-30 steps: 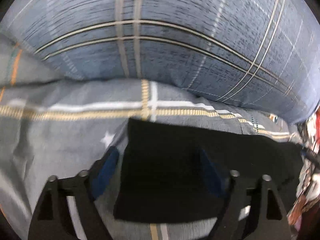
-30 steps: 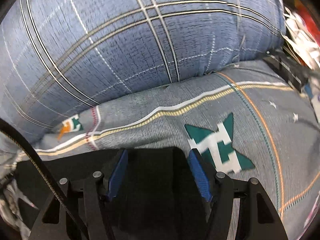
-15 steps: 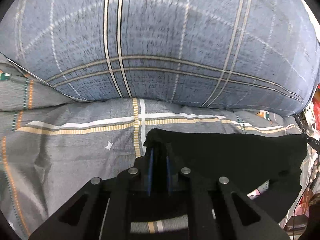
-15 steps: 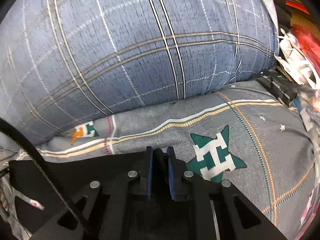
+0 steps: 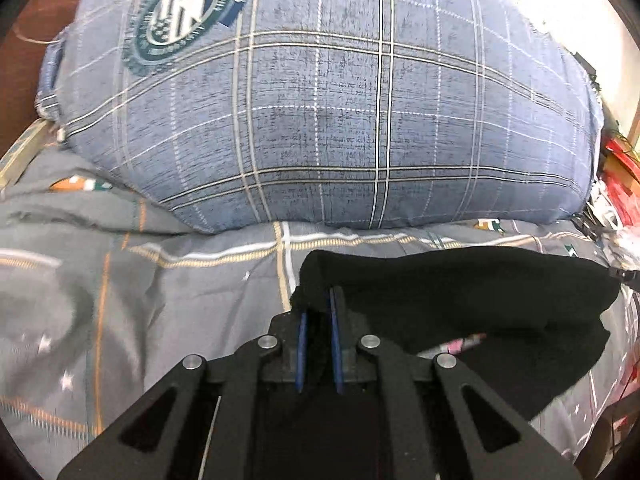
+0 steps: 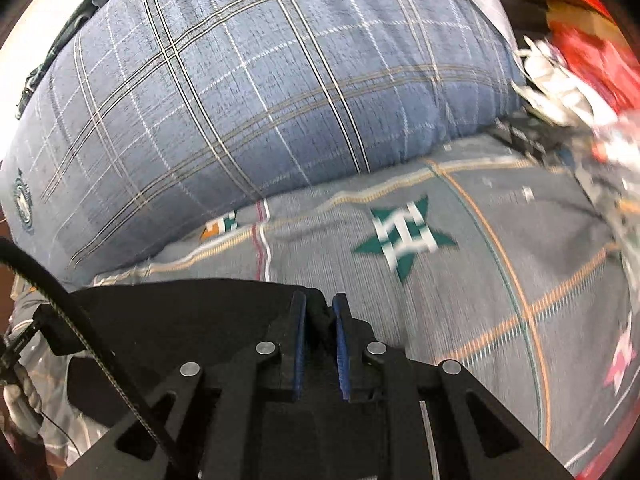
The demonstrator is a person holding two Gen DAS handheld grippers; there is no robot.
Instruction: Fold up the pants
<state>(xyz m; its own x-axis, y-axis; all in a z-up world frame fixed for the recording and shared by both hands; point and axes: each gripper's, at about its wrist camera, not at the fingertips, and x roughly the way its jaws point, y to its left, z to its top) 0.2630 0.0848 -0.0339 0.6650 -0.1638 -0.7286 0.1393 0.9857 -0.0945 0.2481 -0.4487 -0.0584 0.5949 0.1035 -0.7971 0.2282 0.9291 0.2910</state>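
— Grey patterned bedsheet (image 5: 168, 292), big blue plaid pillow (image 5: 320, 120) at the head of it. Where are the pants?

— Black pants (image 5: 460, 300), held up just off the sheet, stretched between the two tools. The left gripper (image 5: 318, 300) has its jaws clamped on one corner of the cloth; the right gripper (image 6: 320, 308) is pinched shut on the opposite corner.

— How do you reckon the cloth behaves?

— Soft and light, I'd judge. It sags between the holds and droops at the far side in the left view. No stiffness, so it will follow wherever the corners go.

— Good places to hold?

— Corners along one edge, as now, seem right to me. Thin fabric could slip from the pads (image 6: 340, 340) if tugged hard.
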